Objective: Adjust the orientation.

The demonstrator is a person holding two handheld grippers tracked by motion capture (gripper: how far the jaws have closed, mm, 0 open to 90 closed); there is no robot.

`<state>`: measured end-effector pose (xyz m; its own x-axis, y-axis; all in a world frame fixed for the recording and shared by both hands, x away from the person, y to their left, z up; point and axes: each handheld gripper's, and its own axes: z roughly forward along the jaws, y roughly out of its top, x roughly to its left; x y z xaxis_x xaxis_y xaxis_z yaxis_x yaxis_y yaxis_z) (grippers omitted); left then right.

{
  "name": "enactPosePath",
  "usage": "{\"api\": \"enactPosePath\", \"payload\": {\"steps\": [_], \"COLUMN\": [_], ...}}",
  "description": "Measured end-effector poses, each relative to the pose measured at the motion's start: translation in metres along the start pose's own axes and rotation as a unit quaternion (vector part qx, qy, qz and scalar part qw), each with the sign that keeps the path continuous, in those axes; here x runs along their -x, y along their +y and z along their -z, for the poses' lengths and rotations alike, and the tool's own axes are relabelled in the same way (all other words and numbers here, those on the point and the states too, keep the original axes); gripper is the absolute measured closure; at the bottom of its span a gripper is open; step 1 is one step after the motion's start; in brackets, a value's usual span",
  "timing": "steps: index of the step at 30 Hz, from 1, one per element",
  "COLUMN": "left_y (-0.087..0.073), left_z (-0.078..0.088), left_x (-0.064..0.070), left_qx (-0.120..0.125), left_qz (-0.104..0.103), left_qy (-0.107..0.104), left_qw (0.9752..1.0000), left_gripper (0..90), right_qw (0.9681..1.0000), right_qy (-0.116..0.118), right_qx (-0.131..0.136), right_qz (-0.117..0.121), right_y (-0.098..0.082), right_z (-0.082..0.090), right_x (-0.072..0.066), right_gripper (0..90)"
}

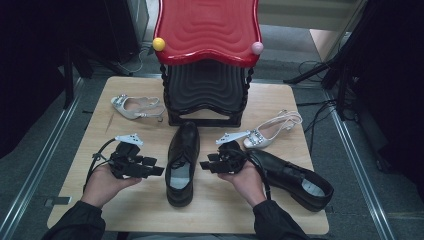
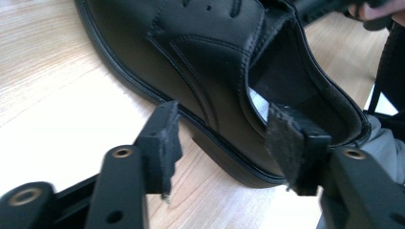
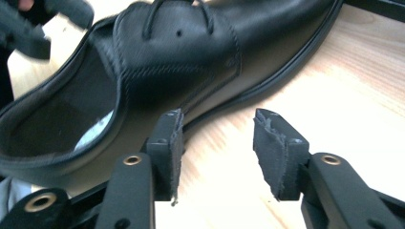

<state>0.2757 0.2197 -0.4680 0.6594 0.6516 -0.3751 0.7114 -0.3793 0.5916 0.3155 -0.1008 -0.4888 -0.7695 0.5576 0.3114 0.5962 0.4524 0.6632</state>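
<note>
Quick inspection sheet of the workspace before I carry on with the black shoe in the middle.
Surface: wooden table, bare around the shoes.
Job's things: black lace-up shoe, upright at centre, toe toward the rack, untouched.
Clutter: second black shoe at right; silver slingback back left; another slingback back right; red-topped shoe rack at the far edge.
Grippers: left gripper and right gripper flank the shoe, both open, nothing between the jaws.
Cables: black cable loops from the left gripper.
Surroundings: grey floor, metal rails, dark stands.
</note>
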Motion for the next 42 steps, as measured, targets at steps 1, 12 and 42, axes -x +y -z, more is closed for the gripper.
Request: {"api": "enactPosePath", "payload": {"steps": [1,12,42], "left_y": [0.0,0.012,0.031], "left_z": [-0.001,-0.007,-0.02], "left_x": [-0.001,-0.003,-0.002], "left_qx": [-0.003,-0.006,-0.017], "left_qz": [0.001,-0.019,-0.044], "left_qy": [0.001,-0.006,-0.024], "left_qw": [1.0,0.9998,0.9986], "left_gripper": [41.1,35.9,34.7], "right_qw": [1.0,0.9999,0.9957], "right_qy": [-0.001,-0.004,-0.077], "right_qx": [-0.002,0.013,0.045], "right_qz": [0.003,0.011,-0.027], "right_y": [-0.002,-0.013,-0.049], "right_z": [0.002,0.029,0.106], "right_x": [-0.001,-0.001,0.015], "right_gripper": [51.3,47.9,44.9]}}
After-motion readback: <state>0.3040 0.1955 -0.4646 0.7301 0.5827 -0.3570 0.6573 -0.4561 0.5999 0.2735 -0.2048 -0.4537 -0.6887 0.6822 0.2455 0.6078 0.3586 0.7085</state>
